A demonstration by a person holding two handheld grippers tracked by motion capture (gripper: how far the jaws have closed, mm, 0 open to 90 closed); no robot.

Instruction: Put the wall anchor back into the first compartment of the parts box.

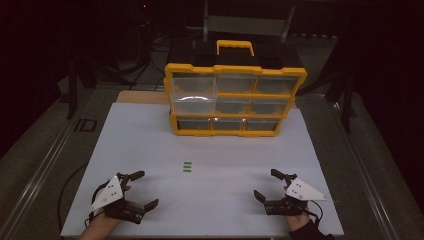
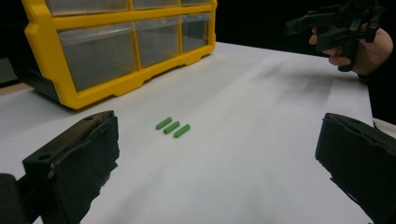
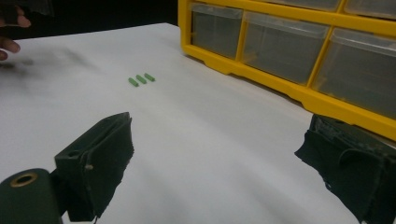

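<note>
Three small green pegs [image 1: 187, 167] lie side by side on the white table [image 1: 210, 195], between the two grippers and ahead of them; they also show as green pegs [image 2: 173, 127] and green pegs [image 3: 141, 79]. My left gripper [image 1: 141, 189] rests near the front left edge, open, nothing between its jaws. My right gripper [image 1: 268, 185] rests near the front right, open and empty too. A yellow drawer cabinet [image 1: 234, 99] with clear drawers stands at the back of the table, one upper-left drawer [image 1: 194, 103] pulled partly out.
The cabinet [image 2: 116, 42] has a yellow carry handle [image 1: 235, 46] on top. The other hand with its gripper [image 2: 336, 28] shows far right in the left gripper view. Dark floor and stands surround the table; a metal rail [image 1: 45, 160] runs along the left.
</note>
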